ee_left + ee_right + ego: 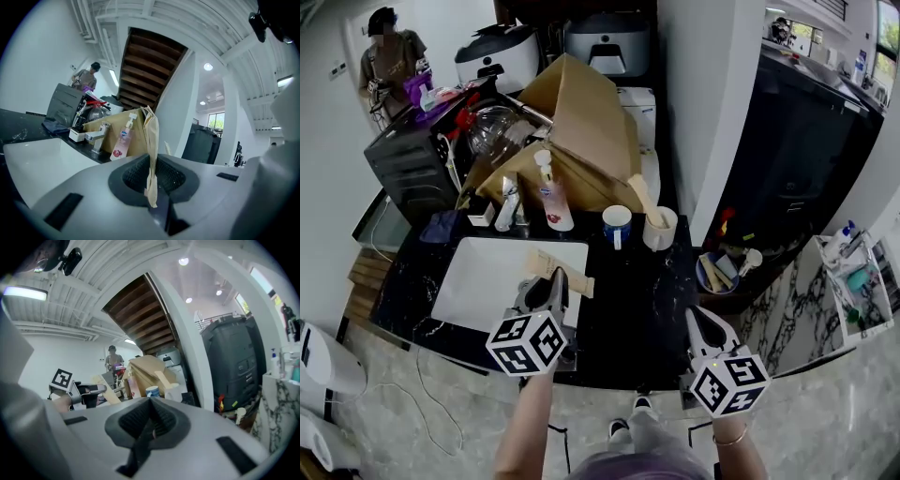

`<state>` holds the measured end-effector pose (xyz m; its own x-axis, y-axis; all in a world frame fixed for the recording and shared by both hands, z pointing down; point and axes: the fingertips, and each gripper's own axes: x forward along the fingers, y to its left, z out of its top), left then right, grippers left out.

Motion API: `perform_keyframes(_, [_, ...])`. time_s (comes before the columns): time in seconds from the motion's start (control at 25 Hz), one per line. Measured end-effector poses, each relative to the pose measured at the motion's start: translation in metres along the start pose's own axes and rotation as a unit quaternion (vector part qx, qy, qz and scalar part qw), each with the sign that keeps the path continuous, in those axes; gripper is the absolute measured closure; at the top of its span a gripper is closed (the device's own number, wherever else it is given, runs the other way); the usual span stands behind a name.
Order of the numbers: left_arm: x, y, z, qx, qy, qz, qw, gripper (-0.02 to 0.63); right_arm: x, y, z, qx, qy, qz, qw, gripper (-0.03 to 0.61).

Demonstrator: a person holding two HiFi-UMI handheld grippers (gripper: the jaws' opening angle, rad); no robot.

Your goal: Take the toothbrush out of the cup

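Left tongs (555,281) pinch the toothbrush (151,140), tan-wrapped, near one end. In the left gripper view I see it standing upright between the pads. It is out of the cup (660,231) and well apart from it, over the right edge of the sink (478,281). I read the right tongs (701,323) as pressed together with nothing between them, above the tabletop (628,291) front. A like tan packet (641,197) leans in the cup.
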<state>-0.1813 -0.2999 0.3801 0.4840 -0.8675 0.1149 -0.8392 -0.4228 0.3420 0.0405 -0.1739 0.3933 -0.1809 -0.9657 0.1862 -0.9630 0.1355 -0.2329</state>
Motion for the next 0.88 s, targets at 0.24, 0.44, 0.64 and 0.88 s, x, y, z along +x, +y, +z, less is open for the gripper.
perform_keyframes(0.24, [0.013, -0.016, -0.026, 0.075, 0.058, 0.0, 0.9955, 0.574, -0.017, -0.011, -0.003, 0.002, -0.001, -0.024, 1.0, 0.575])
perform_keyframes(0.44, [0.029, -0.039, -0.041, 0.164, 0.099, -0.012, 0.9815, 0.574, -0.027, -0.025, -0.006, 0.01, -0.002, -0.042, 0.999, 0.576])
perform_keyframes(0.64, [0.048, -0.066, -0.066, 0.266, 0.155, -0.032, 0.9509, 0.574, -0.034, -0.041, -0.005, 0.019, -0.006, -0.056, 0.998, 0.575])
perform_keyframes(0.88, [0.076, -0.099, -0.098, 0.382, 0.216, -0.076, 0.8951, 0.577, -0.038, -0.059, -0.004, 0.028, -0.01, -0.069, 0.997, 0.576])
